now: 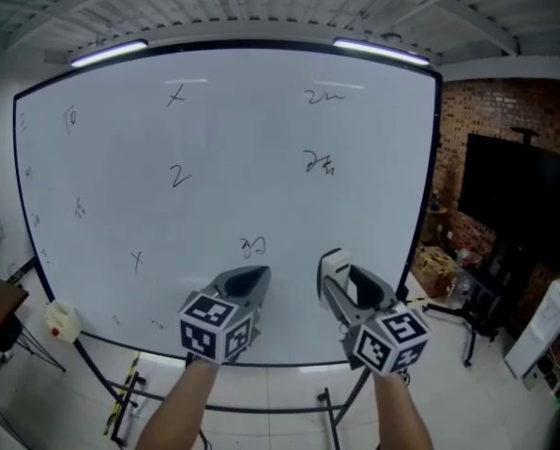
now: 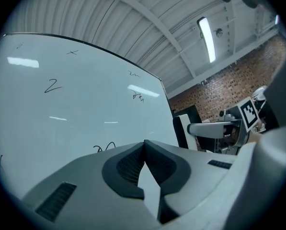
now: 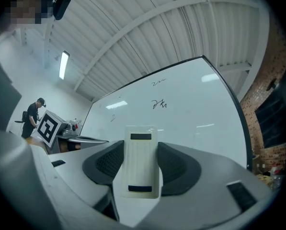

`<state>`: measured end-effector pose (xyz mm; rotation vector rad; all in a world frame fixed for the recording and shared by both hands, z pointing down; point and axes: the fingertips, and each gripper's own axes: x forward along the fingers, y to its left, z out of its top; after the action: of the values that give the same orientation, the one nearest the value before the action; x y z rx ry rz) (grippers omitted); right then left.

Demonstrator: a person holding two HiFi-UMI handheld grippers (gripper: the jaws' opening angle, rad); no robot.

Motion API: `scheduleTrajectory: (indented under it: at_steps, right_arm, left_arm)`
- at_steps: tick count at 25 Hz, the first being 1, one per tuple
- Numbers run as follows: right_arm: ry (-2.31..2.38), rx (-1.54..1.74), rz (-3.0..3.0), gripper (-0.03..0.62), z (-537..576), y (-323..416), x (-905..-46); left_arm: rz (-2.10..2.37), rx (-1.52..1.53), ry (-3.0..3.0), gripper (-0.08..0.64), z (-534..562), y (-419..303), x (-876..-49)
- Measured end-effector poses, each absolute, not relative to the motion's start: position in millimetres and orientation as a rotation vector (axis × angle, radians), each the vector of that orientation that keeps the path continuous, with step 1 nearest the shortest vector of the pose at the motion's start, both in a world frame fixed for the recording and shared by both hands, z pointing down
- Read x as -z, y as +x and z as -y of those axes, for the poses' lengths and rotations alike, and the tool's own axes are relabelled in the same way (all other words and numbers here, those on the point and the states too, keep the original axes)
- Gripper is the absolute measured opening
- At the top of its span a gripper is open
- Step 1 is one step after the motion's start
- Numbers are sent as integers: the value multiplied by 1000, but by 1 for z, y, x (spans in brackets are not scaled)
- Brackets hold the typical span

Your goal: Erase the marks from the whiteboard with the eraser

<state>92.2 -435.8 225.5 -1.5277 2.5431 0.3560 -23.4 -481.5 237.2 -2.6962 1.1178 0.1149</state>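
Observation:
A large whiteboard (image 1: 233,157) stands in front of me, with several black scribbles across it, among them a "2" mark (image 1: 178,176) and a squiggle (image 1: 253,247) low in the middle. My right gripper (image 1: 334,275) is shut on a white eraser (image 3: 142,166), held upright between its jaws just short of the board's lower right part. The eraser (image 1: 330,268) shows as a white block at the jaw tips in the head view. My left gripper (image 1: 253,277) is shut with nothing in it, its tips near the low squiggle (image 2: 104,148).
A yellowish spray bottle (image 1: 62,319) hangs at the board's lower left corner. A brick wall with a dark screen (image 1: 519,204) is at the right, tripod legs and clutter (image 1: 458,289) on the floor below it. The board's stand legs (image 1: 129,397) run under my hands.

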Motion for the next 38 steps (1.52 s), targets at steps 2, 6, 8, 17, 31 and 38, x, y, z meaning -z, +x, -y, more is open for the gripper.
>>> scheduleTrajectory:
  at_steps: [2,6,8,17,31,38]
  right_arm:
    - [-1531,-371,-2528,221,439,93,-213]
    - [-1542,-428,-2517,221,449,100,-195]
    - [-1555,-455,-2507,221,454,106,-185]
    - [-1556,-656,-2439,221,474,125,-101]
    - [-1581,-897,-2242,221,502,137,30]
    - [-1687,-1008,-2115,221,516,135,72]
  left_arm:
    - [-1115,-131,-2692,0,489,-22,-228]
    - [-1117,-146,-2670,0,497,-14,-212]
    - [-1119,-152,-2650,0,499,-9,-202]
    - [-1119,-180,-2543,0,509,6,-136]
    - [-1165,-187,-2425,0,527,-6,-67]
    - [-1207,-164,-2391,0,532,-15,-52]
